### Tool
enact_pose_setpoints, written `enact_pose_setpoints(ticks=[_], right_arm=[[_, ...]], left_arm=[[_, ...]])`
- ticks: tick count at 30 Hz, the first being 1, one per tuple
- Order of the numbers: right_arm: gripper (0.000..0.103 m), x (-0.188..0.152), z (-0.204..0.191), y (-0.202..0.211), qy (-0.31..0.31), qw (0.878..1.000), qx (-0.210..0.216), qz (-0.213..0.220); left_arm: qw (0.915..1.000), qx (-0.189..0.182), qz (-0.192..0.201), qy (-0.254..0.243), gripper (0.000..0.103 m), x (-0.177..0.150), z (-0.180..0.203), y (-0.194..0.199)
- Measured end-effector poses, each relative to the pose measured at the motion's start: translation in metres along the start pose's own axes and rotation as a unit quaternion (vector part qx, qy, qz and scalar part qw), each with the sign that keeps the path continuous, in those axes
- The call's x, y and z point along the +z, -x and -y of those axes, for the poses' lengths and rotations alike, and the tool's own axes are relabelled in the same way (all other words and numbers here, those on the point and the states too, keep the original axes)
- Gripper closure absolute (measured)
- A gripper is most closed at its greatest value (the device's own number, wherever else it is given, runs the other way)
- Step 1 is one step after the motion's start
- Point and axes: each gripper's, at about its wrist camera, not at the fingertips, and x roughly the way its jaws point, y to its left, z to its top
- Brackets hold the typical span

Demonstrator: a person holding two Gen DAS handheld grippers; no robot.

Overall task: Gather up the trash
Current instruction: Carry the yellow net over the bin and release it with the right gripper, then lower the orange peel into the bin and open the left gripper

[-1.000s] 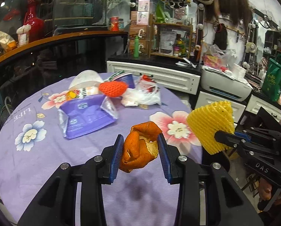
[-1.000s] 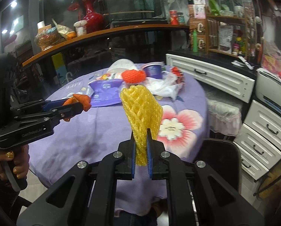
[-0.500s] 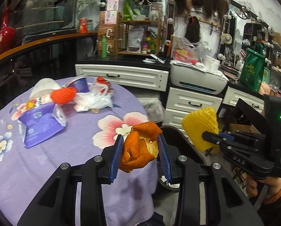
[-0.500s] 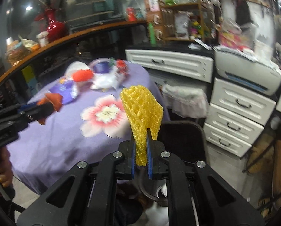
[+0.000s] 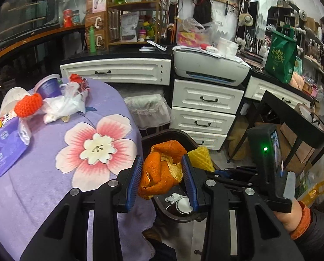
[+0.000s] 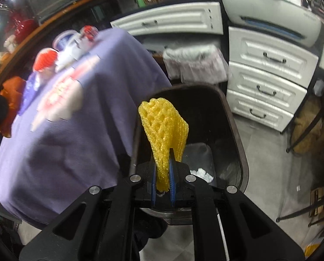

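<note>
Both claws now over black bin (image 6: 233, 117), off table; left claw (image 5: 163, 179) pinching orange peel (image 5: 162, 174); right claw (image 6: 163, 180) clamped on yellow foam net (image 6: 164, 128)

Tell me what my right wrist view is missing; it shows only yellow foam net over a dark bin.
Observer: The left gripper is shut on a curled orange peel, also at the black bin.
Operator: Say what remains on the table.
Observer: A purple pouch, an orange foam net, a purple cup and white plastic lie on the far side of the purple tablecloth.
Operator: Describe the bin's contents.
Observer: Crumpled white paper and a round lid.
</note>
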Motion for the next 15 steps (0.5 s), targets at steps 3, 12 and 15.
enact_pose_setpoints(ticks=[3, 12, 15], right_arm=[[0.092, -0.002, 0.007, -0.01, -0.017, 1.0, -0.01, -0.008], [0.053, -0.002, 0.024, -0.003, -0.057, 0.998, -0.029, 0.006], [0.053, -0.001, 0.028, 0.006, -0.058, 0.997, -0.052, 0.02]], left_arm=[[0.9999, -0.005, -0.01, -0.004, 0.066, 0.0, 0.008, -0.012], [0.999, -0.006, -0.037, -0.025, 0.066, -0.004, 0.03, -0.046], [0.9984, -0.011, -0.052, -0.021, 0.066, -0.008, 0.032, -0.059]])
